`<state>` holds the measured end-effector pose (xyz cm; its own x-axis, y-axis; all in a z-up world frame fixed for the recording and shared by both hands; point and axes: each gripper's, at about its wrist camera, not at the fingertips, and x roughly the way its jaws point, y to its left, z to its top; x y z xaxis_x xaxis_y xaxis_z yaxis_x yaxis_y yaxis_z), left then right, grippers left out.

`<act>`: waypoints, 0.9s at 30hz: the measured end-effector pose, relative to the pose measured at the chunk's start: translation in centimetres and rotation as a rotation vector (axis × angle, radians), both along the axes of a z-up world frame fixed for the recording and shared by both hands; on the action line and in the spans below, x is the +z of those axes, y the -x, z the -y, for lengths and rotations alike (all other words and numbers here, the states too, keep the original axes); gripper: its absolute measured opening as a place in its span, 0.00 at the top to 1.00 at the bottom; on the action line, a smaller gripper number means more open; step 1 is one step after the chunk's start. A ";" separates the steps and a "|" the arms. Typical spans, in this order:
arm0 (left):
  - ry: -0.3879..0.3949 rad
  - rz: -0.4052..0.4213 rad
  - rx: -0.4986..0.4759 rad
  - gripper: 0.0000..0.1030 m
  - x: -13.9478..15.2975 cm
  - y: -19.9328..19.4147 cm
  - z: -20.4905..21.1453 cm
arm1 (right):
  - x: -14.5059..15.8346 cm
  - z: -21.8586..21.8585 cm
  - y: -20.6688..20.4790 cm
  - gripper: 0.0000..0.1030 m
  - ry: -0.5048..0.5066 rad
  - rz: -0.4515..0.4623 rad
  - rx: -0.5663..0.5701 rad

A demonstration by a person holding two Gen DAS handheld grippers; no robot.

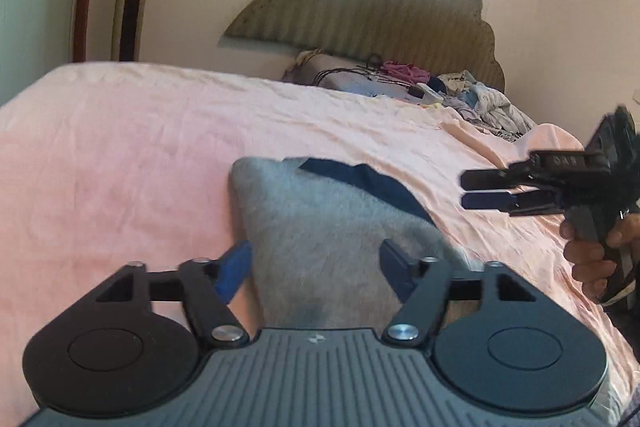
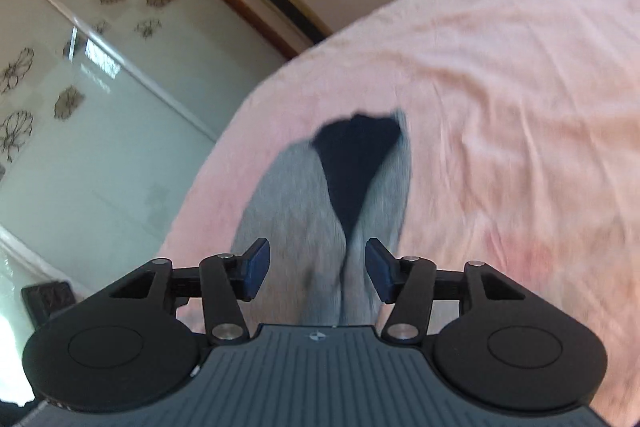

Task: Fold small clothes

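Left wrist view: my left claw [image 1: 316,263] hangs released over the grey garment [image 1: 320,227] lying on the pink bed [image 1: 120,147] near its close edge, pads clear of the cloth. My right claw [image 1: 476,190] hovers beside it, empty.

Right wrist view: my right claw [image 2: 318,267] stands apart above the garment [image 2: 296,195], its navy lining [image 2: 356,163] showing.

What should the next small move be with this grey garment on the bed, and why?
Probably lower the left tongs onto the near edge of the grey garment and pinch it. Both tongs stand open with nothing between the pads, the right tongs too, and the garment lies loose on the pink sheet with its dark blue part still showing, so the fold looks unfinished.
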<state>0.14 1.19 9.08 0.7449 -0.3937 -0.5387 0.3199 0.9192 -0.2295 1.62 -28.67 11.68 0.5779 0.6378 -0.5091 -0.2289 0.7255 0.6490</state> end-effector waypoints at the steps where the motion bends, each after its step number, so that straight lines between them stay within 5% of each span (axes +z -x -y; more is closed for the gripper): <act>1: -0.029 0.007 -0.016 0.27 -0.3 -0.9 1.6 | 0.7 -1.0 -1.7 0.46 0.029 0.020 0.014; 3: -0.108 -0.017 -0.045 0.27 -1.8 -2.7 4.8 | 0.7 -3.8 -4.4 0.42 0.063 0.033 0.048; 5: -0.201 -0.092 -0.050 0.28 -4.3 -4.4 6.9 | -1.2 -6.9 -7.7 0.23 0.157 -0.018 0.083; 7: -0.262 -0.015 -0.071 0.27 -5.4 -3.7 7.7 | -4.3 -9.1 -9.6 0.22 0.337 -0.078 0.060; 8: -0.262 -0.009 -0.072 0.27 -5.7 -3.5 7.5 | -5.2 -9.6 -9.7 0.12 0.421 -0.040 0.043; 10: -0.229 -0.017 -0.086 0.26 -5.7 -3.8 6.7 | -5.9 -10.1 -10.0 0.00 0.424 -0.016 0.072; 13: -0.242 0.007 -0.104 0.23 -5.7 -3.8 6.3 | -5.9 -11.7 -10.2 0.00 0.515 0.000 0.092; 15: -0.244 -0.004 -0.086 0.24 -4.8 -2.8 6.5 | -5.6 -10.7 -10.2 0.00 0.455 -0.019 0.082; 17: -0.203 -0.009 -0.090 0.25 -3.9 -1.0 5.8 | -4.5 -9.4 -9.4 0.25 0.396 -0.040 0.013; 18: -0.184 -0.002 -0.099 0.24 -3.6 0.1 5.4 | -3.6 -8.9 -8.6 0.28 0.366 -0.035 -0.014; 21: -0.170 -0.029 -0.126 0.24 -4.2 1.9 5.2 | -1.4 -7.9 -4.3 0.25 0.238 0.063 -0.004; 23: -0.212 -0.050 -0.123 0.23 -5.5 1.9 5.8 | -1.9 -8.3 -3.1 0.17 0.199 0.041 0.042; 27: -0.276 0.002 -0.146 0.19 -6.4 1.8 6.7 | -5.1 -9.1 -4.2 0.09 0.320 0.004 0.043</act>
<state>-1.70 -5.53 2.71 0.6924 -0.3355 -0.6388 0.4535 0.8910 0.0235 5.79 -19.56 6.55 0.5563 0.4697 -0.6855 -0.2655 0.8822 0.3890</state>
